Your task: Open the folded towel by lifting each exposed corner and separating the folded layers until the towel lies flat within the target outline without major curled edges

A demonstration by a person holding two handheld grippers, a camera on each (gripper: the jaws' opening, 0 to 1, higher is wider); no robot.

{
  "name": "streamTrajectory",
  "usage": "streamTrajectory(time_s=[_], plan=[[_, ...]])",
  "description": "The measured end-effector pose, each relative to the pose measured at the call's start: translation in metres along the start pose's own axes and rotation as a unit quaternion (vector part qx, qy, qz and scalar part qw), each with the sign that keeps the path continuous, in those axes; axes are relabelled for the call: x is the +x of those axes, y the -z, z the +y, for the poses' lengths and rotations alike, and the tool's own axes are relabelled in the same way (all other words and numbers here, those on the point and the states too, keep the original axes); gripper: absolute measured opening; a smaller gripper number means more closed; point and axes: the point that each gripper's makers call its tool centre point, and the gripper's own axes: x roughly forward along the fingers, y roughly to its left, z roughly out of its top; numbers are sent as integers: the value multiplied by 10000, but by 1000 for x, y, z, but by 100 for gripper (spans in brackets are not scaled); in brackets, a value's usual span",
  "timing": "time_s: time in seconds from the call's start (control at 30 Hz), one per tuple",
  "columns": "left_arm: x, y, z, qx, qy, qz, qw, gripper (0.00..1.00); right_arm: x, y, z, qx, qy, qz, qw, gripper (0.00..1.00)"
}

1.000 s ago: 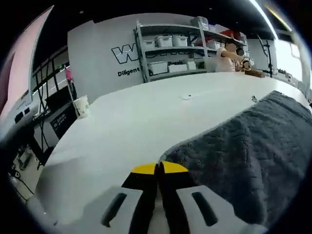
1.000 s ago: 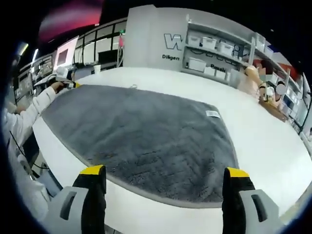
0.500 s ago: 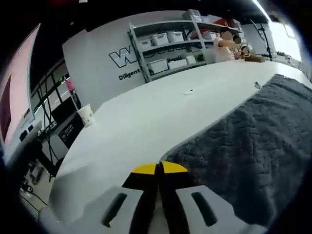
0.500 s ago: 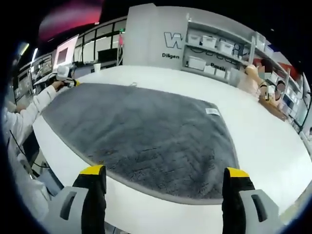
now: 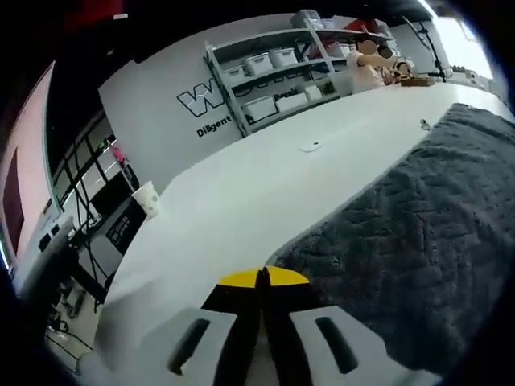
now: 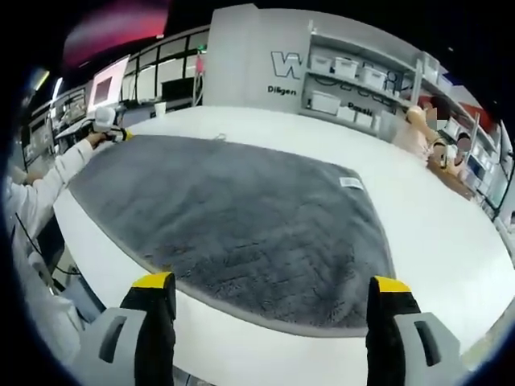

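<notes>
Left gripper (image 5: pixel 261 277): yellow-tipped jaws pressed together, sitting at the near corner of the grey towel (image 5: pixel 418 241); whether fabric is pinched cannot be told. Right gripper (image 6: pixel 269 293): jaws spread wide, hovering over the towel's near edge. Towel is lying spread open on the white table (image 6: pixel 451 233). Shelving unit (image 5: pixel 278 72) standing far behind.

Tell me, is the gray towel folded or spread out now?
Spread out. In the right gripper view the towel lies flat on the white table as one broad sheet, with no curled edge visible.
</notes>
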Motion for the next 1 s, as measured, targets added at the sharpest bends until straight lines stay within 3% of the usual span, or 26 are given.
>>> streamTrajectory(time_s=[0.1,0.2,0.3,0.4,0.47,0.53,0.6,0.7,0.77,0.83,0.9,1.0], plan=[[-3,-5,0,149,-18,69,9999,1,1,-2,-1,5,5,-5,10000,98],[-11,-21,4,88,-89,-188,9997,7,3,-1,-2,7,6,32,10000,98],[-21,-28,2,-64,-65,-240,9997,14,4,-2,-1,9,9,27,10000,98],[-29,-37,-11,-226,247,-343,9989,25,5,-2,0,39,-14,30,10000,97],[-41,-53,-34,-672,856,-680,9917,33,6,0,-1,48,-2,72,10000,97],[-46,-59,-47,-913,1197,-791,9854,41,7,0,-2,59,22,118,9999,96],[-52,-62,-74,-1070,1794,-746,9751,50,7,-2,-2,30,37,140,9999,96],[-61,-72,-93,-1420,2253,-855,9601,72,6,-9,-2,24,26,53,10000,96],[-64,-75,-103,-1264,2370,-897,9591,84,6,-19,-3,148,-42,-168,9997,95],[-68,-75,-111,-1138,2524,-843,9572,89,6,-24,-6,205,-55,-246,9995,94],[-75,-77,-130,-1117,2846,-776,9489,92,5,-33,-15,289,6,-354,9990,92],[-80,-79,-142,-1194,3119,-761,9395,97,5,-44,-27,252,88,-420,9988,92]])
